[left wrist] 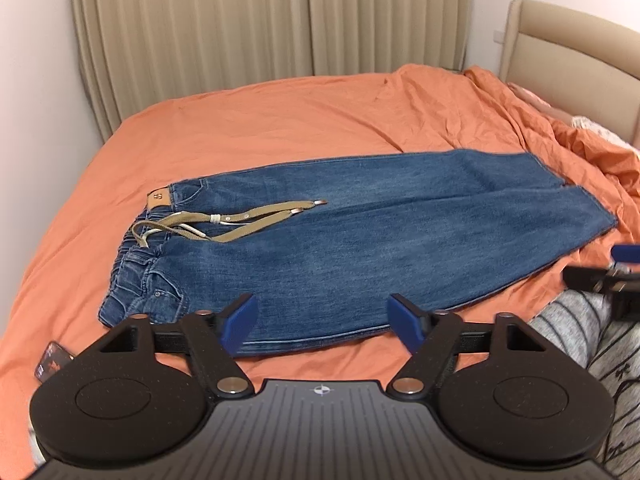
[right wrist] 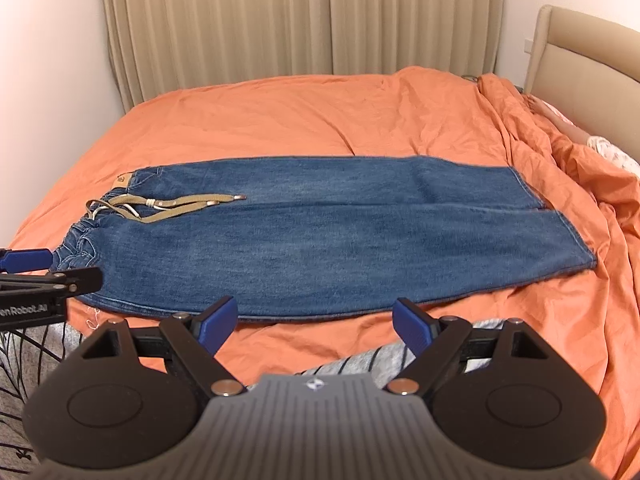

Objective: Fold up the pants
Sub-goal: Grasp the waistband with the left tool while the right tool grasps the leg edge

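Blue jeans [left wrist: 340,240] lie flat on the orange bed sheet [left wrist: 280,120], waistband to the left, leg hems to the right, with a khaki belt [left wrist: 240,220] lying loose over the waist. They also show in the right wrist view [right wrist: 320,232]. My left gripper [left wrist: 324,320] is open and empty, just above the jeans' near edge toward the waist. My right gripper [right wrist: 316,320] is open and empty, above the near edge at the middle of the legs. Each gripper shows at the edge of the other's view.
Beige curtains [left wrist: 260,20] hang behind the bed. A padded headboard [left wrist: 580,60] stands at the right, with bunched orange bedding [right wrist: 560,152] below it. A small dark card [left wrist: 50,364] lies at the near left. The person's striped grey clothing [left wrist: 592,332] is at the near side.
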Action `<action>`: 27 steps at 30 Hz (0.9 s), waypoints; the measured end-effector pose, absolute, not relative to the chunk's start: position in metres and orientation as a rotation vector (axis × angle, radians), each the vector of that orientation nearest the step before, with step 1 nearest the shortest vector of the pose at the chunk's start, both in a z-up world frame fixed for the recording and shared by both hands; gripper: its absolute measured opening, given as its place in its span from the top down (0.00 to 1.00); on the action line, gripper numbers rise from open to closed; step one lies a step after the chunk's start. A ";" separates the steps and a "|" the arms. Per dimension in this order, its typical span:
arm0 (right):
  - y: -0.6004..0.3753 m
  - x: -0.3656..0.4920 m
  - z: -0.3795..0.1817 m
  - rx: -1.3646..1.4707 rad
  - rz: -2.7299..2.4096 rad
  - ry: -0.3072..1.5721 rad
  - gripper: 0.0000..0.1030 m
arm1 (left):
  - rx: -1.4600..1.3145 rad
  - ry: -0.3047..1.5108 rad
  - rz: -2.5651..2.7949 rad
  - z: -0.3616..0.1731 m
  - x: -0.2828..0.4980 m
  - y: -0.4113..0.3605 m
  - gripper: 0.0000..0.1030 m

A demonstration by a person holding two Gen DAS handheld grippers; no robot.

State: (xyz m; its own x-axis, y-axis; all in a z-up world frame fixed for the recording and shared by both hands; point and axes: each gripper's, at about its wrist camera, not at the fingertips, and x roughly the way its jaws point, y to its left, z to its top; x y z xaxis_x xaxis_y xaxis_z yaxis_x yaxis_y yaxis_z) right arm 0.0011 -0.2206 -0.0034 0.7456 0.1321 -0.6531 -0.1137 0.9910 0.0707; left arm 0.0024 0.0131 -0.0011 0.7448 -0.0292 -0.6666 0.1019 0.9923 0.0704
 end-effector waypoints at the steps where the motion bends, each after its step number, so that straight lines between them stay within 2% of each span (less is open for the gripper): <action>1: -0.227 0.004 -0.003 0.024 0.143 0.703 0.21 | 0.121 0.728 -0.087 0.000 0.005 0.018 0.22; 4: -0.249 0.013 -0.001 0.016 0.173 0.658 0.21 | 0.195 0.732 -0.112 0.002 0.013 0.031 0.25; 5: -0.256 0.019 0.001 -0.004 0.166 0.659 0.21 | 0.223 0.737 -0.126 0.002 0.016 0.036 0.27; 7: -0.269 0.032 0.003 -0.057 0.149 0.669 0.21 | 0.285 0.766 -0.170 0.000 0.025 0.047 0.39; 10: -0.291 0.051 0.005 -0.112 0.160 0.695 0.23 | 0.368 0.852 -0.259 -0.008 0.043 0.061 0.42; 11: -0.299 0.059 0.005 -0.119 0.159 0.714 0.26 | 0.401 0.886 -0.295 -0.013 0.049 0.065 0.44; 12: -0.306 0.066 0.004 -0.125 0.157 0.734 0.36 | 0.439 0.912 -0.312 -0.017 0.055 0.068 0.46; 14: -0.321 0.081 0.002 -0.130 0.153 0.775 0.49 | 0.520 0.968 -0.342 -0.027 0.066 0.073 0.46; 16: -0.336 0.093 -0.001 -0.130 0.129 0.805 0.55 | 0.590 1.048 -0.388 -0.042 0.076 0.077 0.46; 21: -0.370 0.113 -0.013 -0.119 0.082 0.872 0.77 | 0.760 1.191 -0.437 -0.084 0.092 0.077 0.46; 27: -0.400 0.124 -0.029 -0.138 0.071 0.925 0.81 | 0.871 1.238 -0.454 -0.123 0.095 0.072 0.46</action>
State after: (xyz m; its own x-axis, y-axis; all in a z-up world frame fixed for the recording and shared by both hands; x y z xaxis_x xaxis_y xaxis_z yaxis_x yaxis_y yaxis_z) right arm 0.1241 -0.3995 -0.0294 0.5999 0.0021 -0.8001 -0.1207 0.9888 -0.0879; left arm 0.0951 0.0719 -0.1231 0.2969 0.1487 -0.9433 0.7232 0.6100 0.3238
